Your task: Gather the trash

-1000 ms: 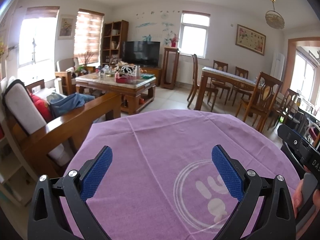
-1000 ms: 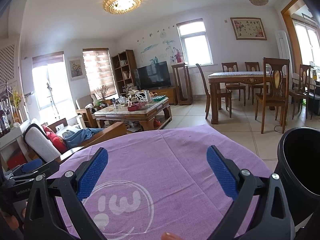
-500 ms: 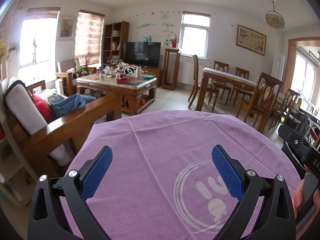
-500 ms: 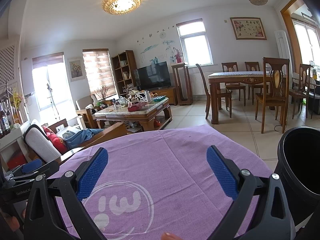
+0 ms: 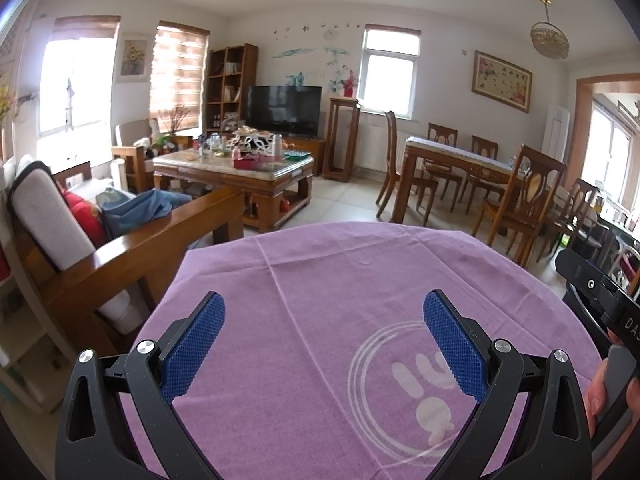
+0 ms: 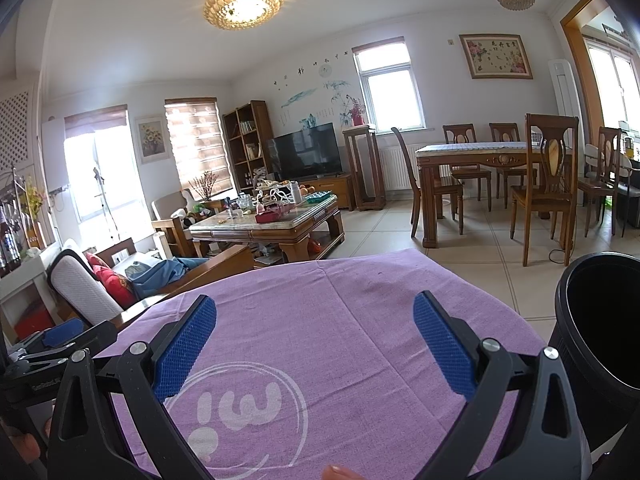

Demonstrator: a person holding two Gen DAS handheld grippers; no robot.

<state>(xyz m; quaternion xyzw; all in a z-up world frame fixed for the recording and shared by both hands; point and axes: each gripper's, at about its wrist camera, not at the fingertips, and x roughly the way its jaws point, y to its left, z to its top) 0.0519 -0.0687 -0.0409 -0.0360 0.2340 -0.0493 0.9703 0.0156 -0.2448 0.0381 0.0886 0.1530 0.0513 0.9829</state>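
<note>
My left gripper (image 5: pixel 324 308) hangs open over a round table with a purple cloth (image 5: pixel 360 280), nothing between its blue pads (image 5: pixel 192 348). My right gripper (image 6: pixel 314 310) is open too, above the same purple cloth (image 6: pixel 340 300), and holds nothing. A black bin (image 6: pixel 600 320) stands at the table's right edge, its mouth dark, so I cannot tell what is inside. No trash shows on the cloth in either view. The right gripper's body (image 5: pixel 600 292) shows at the right edge of the left wrist view, and the left gripper's body (image 6: pixel 52 344) at the lower left of the right wrist view.
A wooden sofa (image 5: pixel 132 248) with cushions sits left of the table. Beyond it a cluttered coffee table (image 5: pixel 236 168), a TV (image 5: pixel 284 110), and a dining table with chairs (image 5: pixel 472 168) fill the tiled room. A white logo (image 5: pixel 416 392) marks the cloth.
</note>
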